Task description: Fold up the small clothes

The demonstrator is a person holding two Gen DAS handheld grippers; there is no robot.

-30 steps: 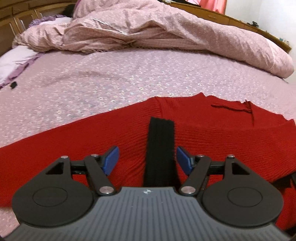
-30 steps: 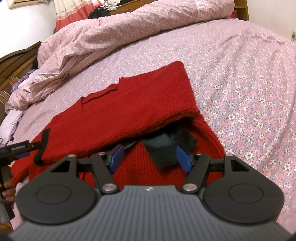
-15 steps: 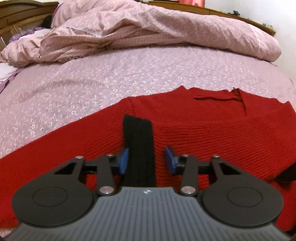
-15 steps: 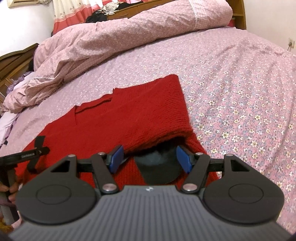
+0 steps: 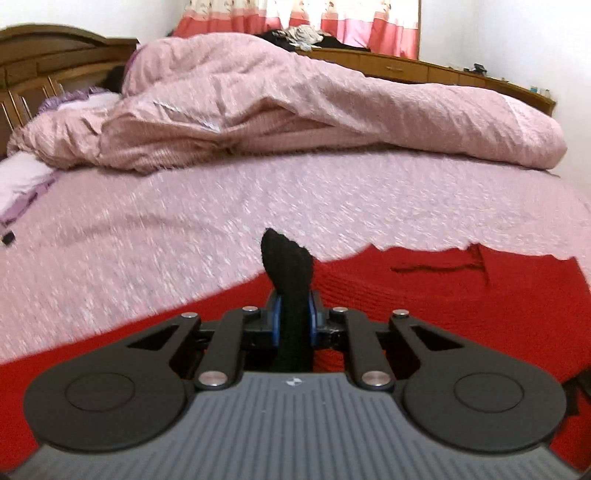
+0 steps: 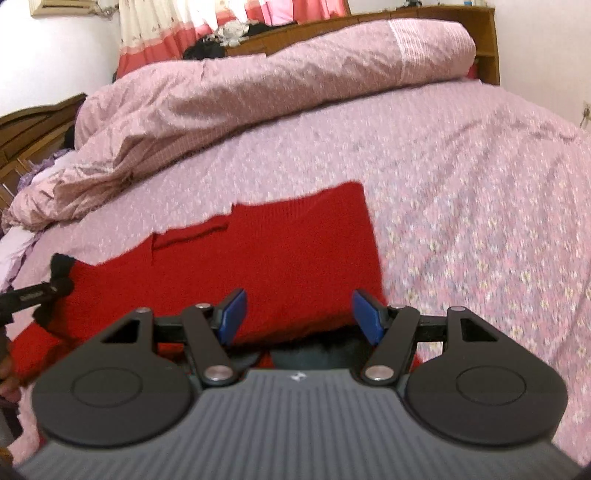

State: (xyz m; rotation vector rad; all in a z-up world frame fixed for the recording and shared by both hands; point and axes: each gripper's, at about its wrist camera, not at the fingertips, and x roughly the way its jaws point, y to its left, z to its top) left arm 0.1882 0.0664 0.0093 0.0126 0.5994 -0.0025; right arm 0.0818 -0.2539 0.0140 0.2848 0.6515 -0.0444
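On the bed, over a pink floral sheet [image 5: 155, 236], a red knitted sweater [image 5: 436, 295] lies spread flat; I read it as partly folded, one layer doubled across the body. Its neckline faces the heaped pink duvet [image 5: 295, 110] at the far side.

Left gripper [image 5: 294, 317]: the jaws have just been closing, and I now see the blue pads [image 5: 274, 317] pressed on either side of a black ribbed cuff [image 5: 290, 266]. The cuff stands up between them, its tip poking above the fingers, clear of the sweater surface. In the right wrist view I can see the same black cuff [image 6: 59, 267] at the far left, pinched by the other tool's tip.

Right gripper [image 6: 298, 314]: jaws stand at a middling width, blue pads [image 6: 232, 314] apart, nothing clamped. They hover just over the sweater's near edge, where a dark patch [image 6: 317, 350] shows under the folded red layer; I cannot tell what that patch is.

Both views are motion-blurred. Wooden headboard [image 5: 44, 62] at left, red-and-white curtain [image 5: 295, 18] behind.
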